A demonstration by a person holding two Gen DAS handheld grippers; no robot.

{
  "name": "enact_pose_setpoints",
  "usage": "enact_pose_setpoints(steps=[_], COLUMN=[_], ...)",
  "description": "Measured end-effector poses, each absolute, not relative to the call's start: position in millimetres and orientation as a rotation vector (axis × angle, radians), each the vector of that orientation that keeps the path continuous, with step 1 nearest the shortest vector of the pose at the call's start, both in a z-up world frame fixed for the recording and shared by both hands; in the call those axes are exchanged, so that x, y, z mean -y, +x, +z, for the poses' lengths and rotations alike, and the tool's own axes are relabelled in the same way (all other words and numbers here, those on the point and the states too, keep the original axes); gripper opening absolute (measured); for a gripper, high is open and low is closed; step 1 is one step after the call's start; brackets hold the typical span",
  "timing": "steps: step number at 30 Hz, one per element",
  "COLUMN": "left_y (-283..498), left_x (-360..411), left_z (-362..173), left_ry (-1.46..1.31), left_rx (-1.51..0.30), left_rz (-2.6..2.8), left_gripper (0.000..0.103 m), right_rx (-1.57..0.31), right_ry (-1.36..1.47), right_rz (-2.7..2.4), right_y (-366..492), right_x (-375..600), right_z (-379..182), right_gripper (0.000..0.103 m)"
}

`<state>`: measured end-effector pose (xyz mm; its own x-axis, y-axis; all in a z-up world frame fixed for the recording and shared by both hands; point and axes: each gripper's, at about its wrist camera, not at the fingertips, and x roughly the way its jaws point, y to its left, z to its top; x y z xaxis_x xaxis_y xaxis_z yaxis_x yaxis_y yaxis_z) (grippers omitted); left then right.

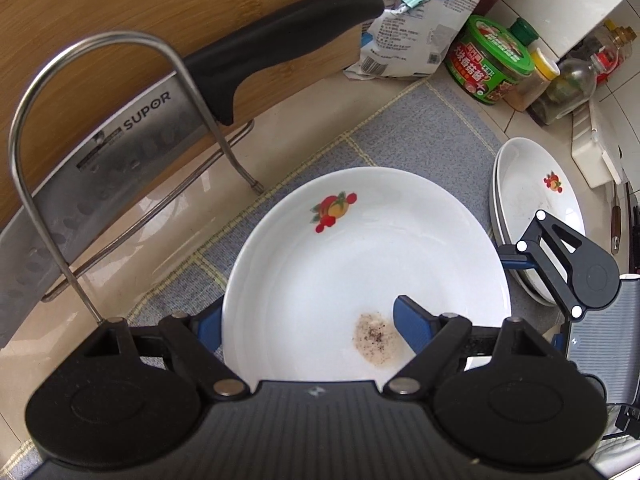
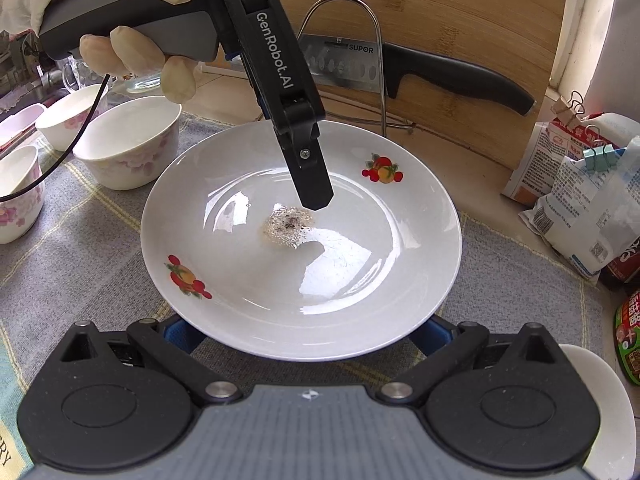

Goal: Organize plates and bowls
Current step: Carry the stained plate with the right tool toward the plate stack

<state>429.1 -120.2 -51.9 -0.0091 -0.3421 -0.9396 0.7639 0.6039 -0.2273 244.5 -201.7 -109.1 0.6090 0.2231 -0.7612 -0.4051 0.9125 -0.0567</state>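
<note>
A white plate point(image 1: 360, 264) with fruit decals and a brown stain lies on the checked cloth; it also shows in the right wrist view point(image 2: 304, 264). My left gripper point(image 1: 308, 320) straddles its near rim, one finger under the rim at the left, one finger point(image 1: 412, 324) above the inside; I cannot tell whether it clamps. My right gripper point(image 2: 306, 334) is open, its blue fingers point(image 2: 178, 332) low under the plate's opposite rim. A stack of two more plates point(image 1: 536, 200) lies at the right. Three white floral bowls point(image 2: 128, 140) stand at the left in the right wrist view.
A wire rack point(image 1: 120, 140) holds a cleaver point(image 1: 120, 128) against a bamboo board point(image 1: 120, 8). Bags point(image 1: 420, 28), a green jar point(image 1: 492, 60) and bottles point(image 1: 568, 80) stand behind. A checked cloth point(image 1: 400, 128) covers the counter.
</note>
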Motion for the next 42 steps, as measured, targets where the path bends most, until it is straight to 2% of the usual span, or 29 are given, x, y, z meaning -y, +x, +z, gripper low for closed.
enact_pose_setpoints(steps=[20, 42], left_y=[387.9, 346.1], left_x=[126.3, 180.3], left_z=[-23.0, -18.1], left_ry=[0.442, 0.526], left_rx=[-1.254, -1.219], left_rz=[-0.923, -1.015], left_gripper=[0.084, 0.084], right_rx=[-0.804, -0.783], right_ry=[-0.235, -0.206], right_rz=[0.347, 0.241], right_y=[207.1, 157.5], right_x=[203.1, 234.5], right_z=[-85.7, -71.2], right_gripper=[0.103, 0.103])
